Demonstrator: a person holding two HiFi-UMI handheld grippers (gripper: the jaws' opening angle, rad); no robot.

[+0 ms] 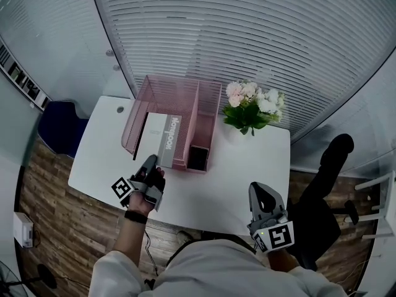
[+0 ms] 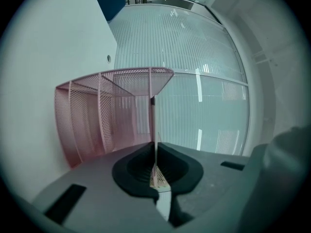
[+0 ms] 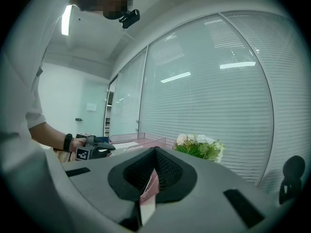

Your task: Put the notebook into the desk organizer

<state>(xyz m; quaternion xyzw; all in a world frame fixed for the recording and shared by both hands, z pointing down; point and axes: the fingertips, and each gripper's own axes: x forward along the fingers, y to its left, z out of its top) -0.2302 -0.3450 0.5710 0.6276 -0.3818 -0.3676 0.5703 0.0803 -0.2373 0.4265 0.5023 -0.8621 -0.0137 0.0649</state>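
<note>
In the head view, the notebook (image 1: 162, 136) is seen lying flat in the wide left compartment of the pink mesh desk organizer (image 1: 209, 103), with its near edge at the open front. The left gripper (image 1: 150, 161) is held just beside that edge's left corner. The right gripper (image 1: 260, 190) is seen well apart, over the near right of the white surface (image 1: 241, 166).

In the left gripper view, the fingers are shown pressed into a thin seam with nothing clamped, aimed at the organizer. The notebook cannot be made out here.

In the right gripper view, the fingers are seen meeting at the tip, empty.

A final seating nudge seems to be called for. The closed fingers are best set squarely on the near edge and pushed level and gently, so the light organizer is not slid.
</note>
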